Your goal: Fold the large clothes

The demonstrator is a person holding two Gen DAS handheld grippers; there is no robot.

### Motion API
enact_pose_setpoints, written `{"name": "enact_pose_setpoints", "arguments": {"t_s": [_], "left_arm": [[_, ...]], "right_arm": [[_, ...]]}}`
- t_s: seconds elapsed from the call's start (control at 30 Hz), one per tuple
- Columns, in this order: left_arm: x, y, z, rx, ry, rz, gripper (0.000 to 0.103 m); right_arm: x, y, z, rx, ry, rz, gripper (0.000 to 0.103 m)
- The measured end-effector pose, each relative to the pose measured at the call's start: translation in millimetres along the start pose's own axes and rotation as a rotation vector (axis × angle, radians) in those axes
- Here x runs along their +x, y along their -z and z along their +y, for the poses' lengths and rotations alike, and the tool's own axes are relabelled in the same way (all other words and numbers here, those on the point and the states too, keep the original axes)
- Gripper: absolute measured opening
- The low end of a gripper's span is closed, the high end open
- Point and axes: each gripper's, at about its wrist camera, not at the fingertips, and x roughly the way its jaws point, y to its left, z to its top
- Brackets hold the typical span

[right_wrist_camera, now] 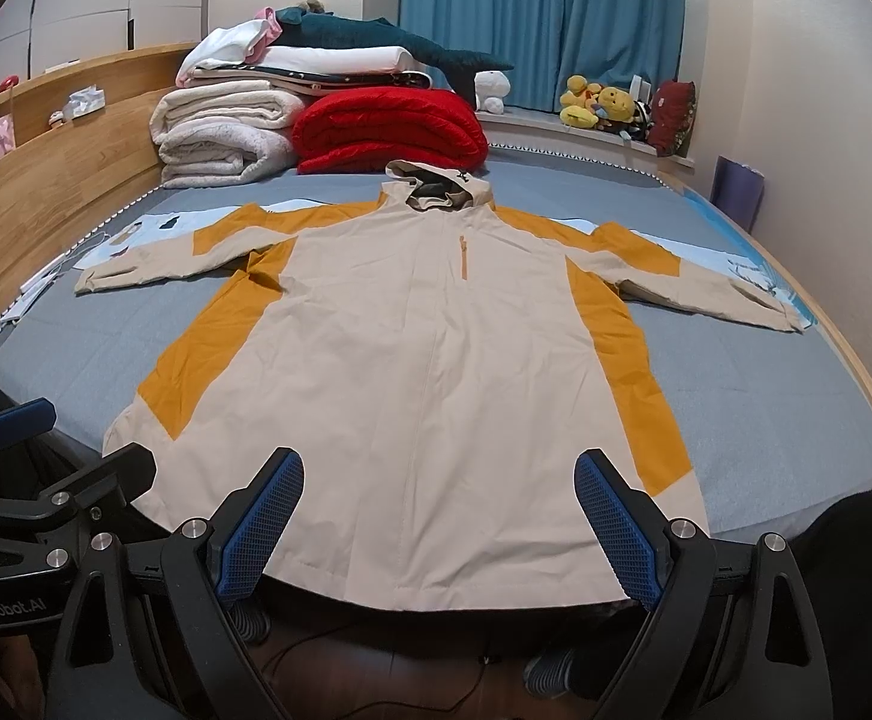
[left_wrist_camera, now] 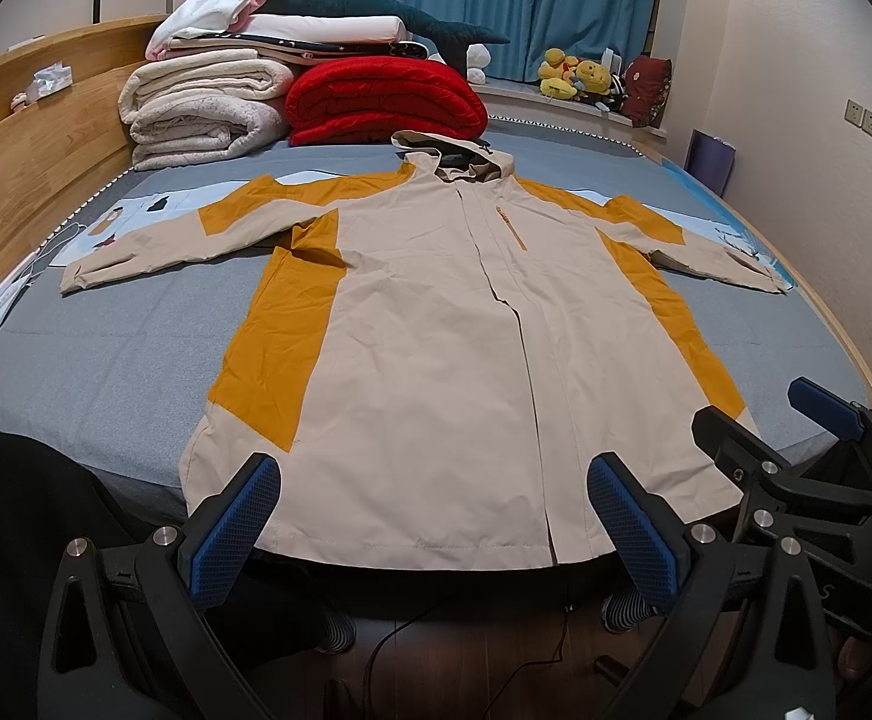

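Observation:
A large beige and mustard hooded jacket (left_wrist_camera: 436, 324) (right_wrist_camera: 424, 348) lies flat, front up, on the grey-blue bed (left_wrist_camera: 106, 372), sleeves spread out to both sides and hood at the far end. Its hem hangs at the near bed edge. My left gripper (left_wrist_camera: 436, 516) hovers open just before the hem, nothing between its blue pads (left_wrist_camera: 238, 528). My right gripper (right_wrist_camera: 439, 522) is likewise open at the hem, empty; it also shows at the right of the left wrist view (left_wrist_camera: 796, 438). The left gripper shows at the left edge of the right wrist view (right_wrist_camera: 22, 450).
Folded white blankets (left_wrist_camera: 208, 114) and a red quilt (left_wrist_camera: 388, 102) are stacked at the bed's far end. A wooden headboard (left_wrist_camera: 28, 168) runs along the left. Plush toys (left_wrist_camera: 580, 78) sit on the window sill by blue curtains. Striped-socked feet and a cable (left_wrist_camera: 412, 630) are on the floor below.

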Motion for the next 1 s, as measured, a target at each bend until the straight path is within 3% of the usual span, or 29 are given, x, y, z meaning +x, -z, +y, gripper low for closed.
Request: {"name": "enact_pose_setpoints", "arguments": {"t_s": [0.5, 0.67, 0.9, 1.0], "left_arm": [[-1.3, -6.1, -15.0, 0.016, 0.016, -0.018, 0.095], [-13.9, -26.6, -6.4, 0.000, -0.003, -0.056, 0.074], [-23.7, -55.2, -0.1, -0.002, 0.021, -0.090, 0.032], [-15.8, -69.3, 2.3, 0.023, 0.034, -0.111, 0.024]], "right_arm": [[-1.0, 0.9, 0.9, 0.001, -0.002, -0.007, 0.092], [-5.1, -5.5, 0.1, 0.015, 0.001, -0.032, 0.090], [-12.6, -33.4, -13.8, 0.050, -0.015, -0.074, 0.074], [-15.0, -54.2, -24.3, 0.067, -0.023, -0.104, 0.066]]}}
